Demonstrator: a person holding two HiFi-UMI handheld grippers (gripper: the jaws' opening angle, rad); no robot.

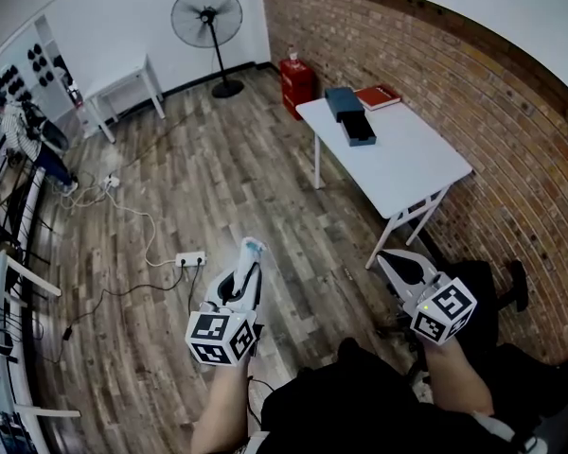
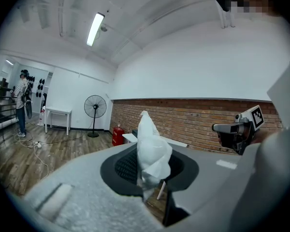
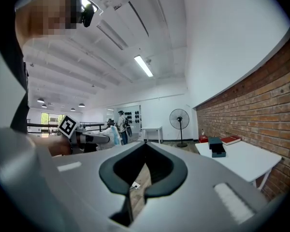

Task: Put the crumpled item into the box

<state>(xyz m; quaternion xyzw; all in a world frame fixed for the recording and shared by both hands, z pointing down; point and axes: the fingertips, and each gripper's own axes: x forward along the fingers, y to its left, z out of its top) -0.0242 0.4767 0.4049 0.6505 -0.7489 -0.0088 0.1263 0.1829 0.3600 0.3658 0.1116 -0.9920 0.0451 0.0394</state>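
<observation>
Pinching a crumpled white item (image 2: 152, 149), thin and papery, the left tongs (image 1: 250, 258) hold it upright between dark ribbed pads. The right tongs (image 1: 388, 258) are closed and empty. The dark rectangular box (image 1: 357, 126) lies well apart on the white desk (image 1: 407, 164).

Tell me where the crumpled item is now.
Head view, left side: the crumpled white item sits pinched in the left gripper, above the wood floor.
</observation>
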